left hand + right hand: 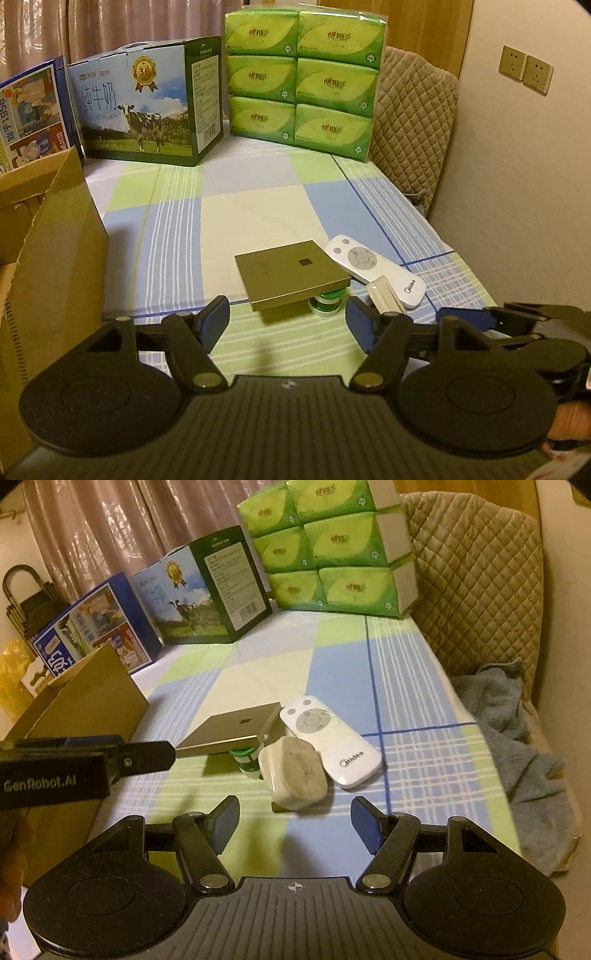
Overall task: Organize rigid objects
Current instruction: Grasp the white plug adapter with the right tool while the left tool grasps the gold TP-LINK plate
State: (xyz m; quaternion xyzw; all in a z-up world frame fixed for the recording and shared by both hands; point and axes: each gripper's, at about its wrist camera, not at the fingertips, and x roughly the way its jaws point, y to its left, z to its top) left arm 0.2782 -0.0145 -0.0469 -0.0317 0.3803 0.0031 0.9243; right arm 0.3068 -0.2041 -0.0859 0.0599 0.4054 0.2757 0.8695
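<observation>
Status, left to right, clock directions read off each wrist view.

Cardboard box (55, 236) sits at 9 o'clock in the left wrist view, flap up, mouth open. Its inside is mostly out of frame, so I can't tell if anything is already in it. Likely the drop target, but that's a guess.

Left gripper (286, 319): jaws spread wide, nothing between them, low over the checked tablecloth (258, 206). Aimed at the pile at 12 o'clock.

The pile, all four items untouched on the cloth:
- gold flat box (291, 273), tilted, one corner propped on the small green jar (325, 301) beneath it
- white plug adapter (293, 773), just right of the jar, touching or nearly touching the remote
- white remote (375, 269), at 1 o'clock, lying flat beside the gold box

Right gripper (293, 821): also wide open and empty. Plug adapter is dead ahead at 12 o'clock, just beyond the fingertips.

Background along the far edge at 11 to 1 o'clock: milk carton box (147, 107), green tissue pack (301, 77). Both well apart from the pile.

Progress read: nothing gripped and all visible small items loose on the table, so sorting looks barely started or between picks. All four pieces remain. The gold box is the awkward one; lifting the jar first would drop it.
</observation>
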